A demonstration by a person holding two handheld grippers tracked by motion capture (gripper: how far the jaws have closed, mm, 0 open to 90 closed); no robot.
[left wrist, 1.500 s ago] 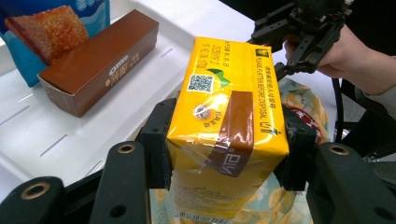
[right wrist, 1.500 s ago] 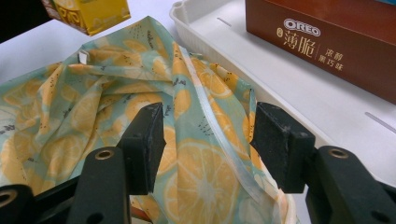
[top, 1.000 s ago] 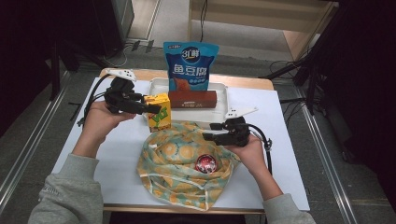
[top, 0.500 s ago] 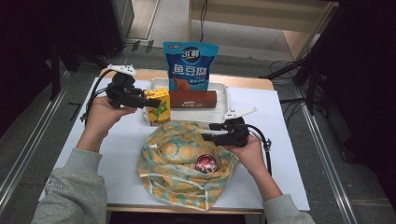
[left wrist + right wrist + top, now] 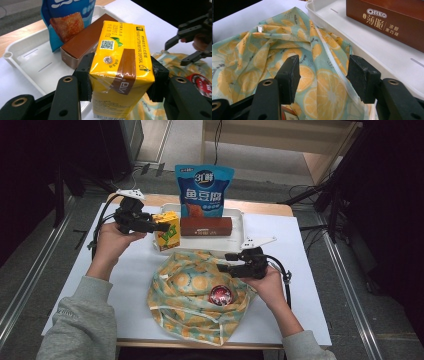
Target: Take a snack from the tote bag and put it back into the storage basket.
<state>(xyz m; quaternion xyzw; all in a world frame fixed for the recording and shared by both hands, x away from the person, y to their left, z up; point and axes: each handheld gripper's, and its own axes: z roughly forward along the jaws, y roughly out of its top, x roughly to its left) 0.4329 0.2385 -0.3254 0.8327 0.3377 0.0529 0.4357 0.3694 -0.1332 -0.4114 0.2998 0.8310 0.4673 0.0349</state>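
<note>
Nearest me, the right hand-held gripper [image 5: 234,262] rests low over the lemon-print cloth bag [image 5: 192,297], jaws spread apart with nothing between them; its own view shows a raised fold at the bag's mouth standing between the two pads. A round red item [image 5: 220,295] sits just inside the bag, below that gripper. Farther off on the person's left, the left hand-held gripper [image 5: 120,75] is clamped on the yellow drink carton [image 5: 166,231], one pad on each broad side, carton upright and lifted at the near-left corner of the white tray [image 5: 239,222]. The bag lies toward the person and to the right of the carton, its opening facing the tray, so I judge the left hand the one to carry it across while the right stays by the mouth. The carton looks boxy, glossy yellow with a brown band, undented. Behind it a brown biscuit box [image 5: 206,226] lies lengthwise across the tray, and a blue snack pouch [image 5: 204,190] stands at the back.
</note>
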